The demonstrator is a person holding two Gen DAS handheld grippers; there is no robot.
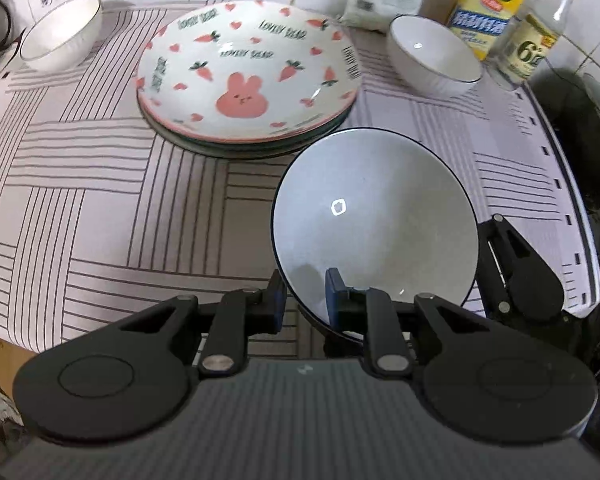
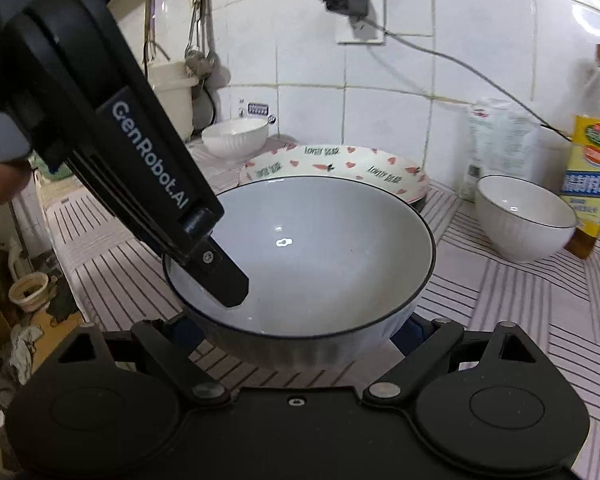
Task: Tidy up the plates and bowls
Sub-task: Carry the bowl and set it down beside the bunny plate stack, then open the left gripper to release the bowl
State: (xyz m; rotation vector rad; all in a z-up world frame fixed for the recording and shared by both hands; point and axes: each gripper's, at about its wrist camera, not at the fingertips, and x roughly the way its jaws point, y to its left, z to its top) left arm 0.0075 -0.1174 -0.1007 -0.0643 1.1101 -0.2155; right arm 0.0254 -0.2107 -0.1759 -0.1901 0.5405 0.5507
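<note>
On the striped pink-and-white tablecloth [image 1: 100, 208] that covers the counter, a large white ceramic bowl with a thin dark rim [image 1: 374, 216] is held by both grippers at the same time. The left gripper [image 1: 306, 300] has its jaws almost together, clamped on the near wall of this bowl: one blue pad is inside the bowl and the other is outside, with the rim between them. In the right wrist view the same large bowl [image 2: 300, 248] fills the middle, and the right gripper [image 2: 300, 332] has its jaws wide apart around the outside of the bowl, a blue pad showing at each side of the lower wall; they seem to press on it. Behind the large bowl stands a stack of plates, and the top one is a white plate with a pink rabbit, carrots and hearts [image 1: 246, 72]. A small white ribbed bowl [image 1: 62, 34] stands at the far left corner, and another small white bowl with a dark rim [image 1: 434, 54] stands at the far right, near a yellow-labelled glass bottle [image 1: 534, 36]. White wall tiles [image 2: 460, 48] are behind the counter.
</note>
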